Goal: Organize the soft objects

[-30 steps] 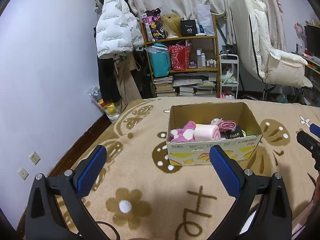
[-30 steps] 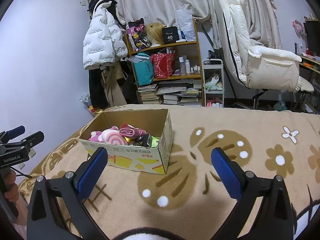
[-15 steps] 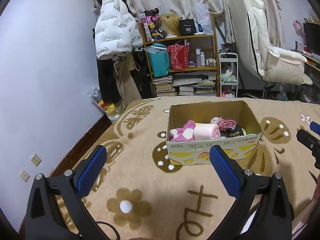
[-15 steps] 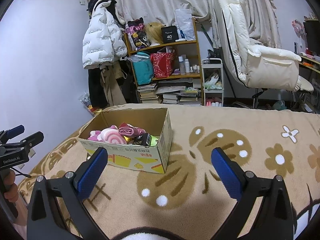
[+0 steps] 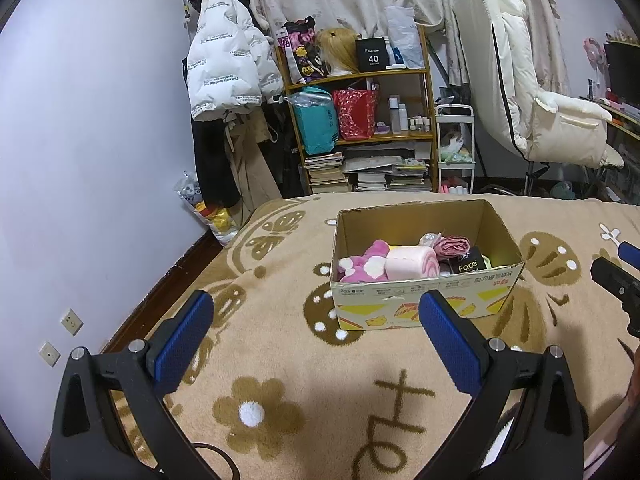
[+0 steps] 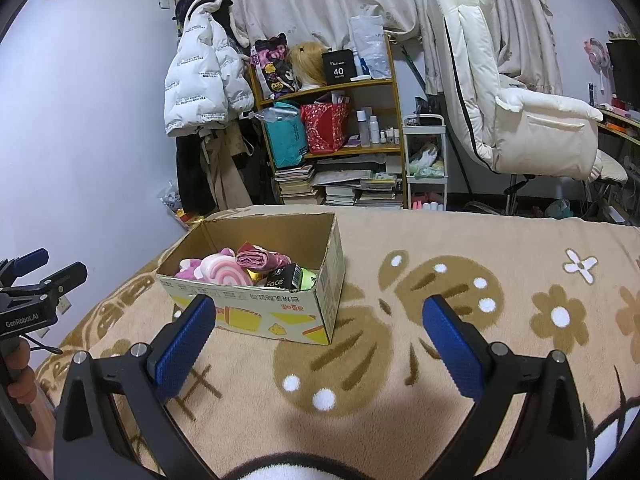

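Probably the pink-and-white swirl-roll plush [image 5: 411,263] squashes easily; grip its middle. Left gripper [image 5: 316,338] and right gripper [image 6: 318,340] both gape wide, empty.

Even indoor light, moderately bright, cool violet cast on the wall [image 5: 100,140], soft shadow beside the cardboard box [image 6: 280,320] on the blanket [image 6: 460,264], strong fisheye bending at edges, dark vignetted corners, sharp focus throughout, no glare
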The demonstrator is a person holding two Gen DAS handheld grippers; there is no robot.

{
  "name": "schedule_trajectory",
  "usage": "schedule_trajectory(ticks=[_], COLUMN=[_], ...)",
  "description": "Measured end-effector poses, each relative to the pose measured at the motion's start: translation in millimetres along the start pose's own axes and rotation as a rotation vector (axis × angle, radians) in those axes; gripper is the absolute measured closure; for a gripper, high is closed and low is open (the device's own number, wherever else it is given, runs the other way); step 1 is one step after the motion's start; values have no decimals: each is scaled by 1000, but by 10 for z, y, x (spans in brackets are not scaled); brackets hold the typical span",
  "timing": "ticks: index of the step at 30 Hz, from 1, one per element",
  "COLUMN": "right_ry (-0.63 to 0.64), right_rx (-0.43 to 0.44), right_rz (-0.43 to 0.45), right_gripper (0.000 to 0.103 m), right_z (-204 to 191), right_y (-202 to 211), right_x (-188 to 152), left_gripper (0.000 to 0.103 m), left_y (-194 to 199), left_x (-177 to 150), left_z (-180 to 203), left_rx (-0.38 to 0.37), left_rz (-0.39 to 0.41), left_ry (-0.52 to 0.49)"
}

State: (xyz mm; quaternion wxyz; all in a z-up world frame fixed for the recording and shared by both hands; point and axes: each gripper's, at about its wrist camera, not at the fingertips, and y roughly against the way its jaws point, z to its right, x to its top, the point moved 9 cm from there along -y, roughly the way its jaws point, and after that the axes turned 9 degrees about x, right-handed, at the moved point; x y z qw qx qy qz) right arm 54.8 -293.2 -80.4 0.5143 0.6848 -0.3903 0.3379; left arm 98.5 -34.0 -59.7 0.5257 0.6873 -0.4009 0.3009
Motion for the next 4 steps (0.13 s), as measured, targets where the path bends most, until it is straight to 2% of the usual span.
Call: schedule_trajectory(ticks=[4], right_ry=[2], right_rx=[1], right_rz=[0], right_gripper=[0], right_z=[6], right_y=[1], right_x=[4], left_gripper=[1], left_y=[1], left_x=[0], left_z=[0], left_rx=[0], left_rz=[0], left_ry=[2])
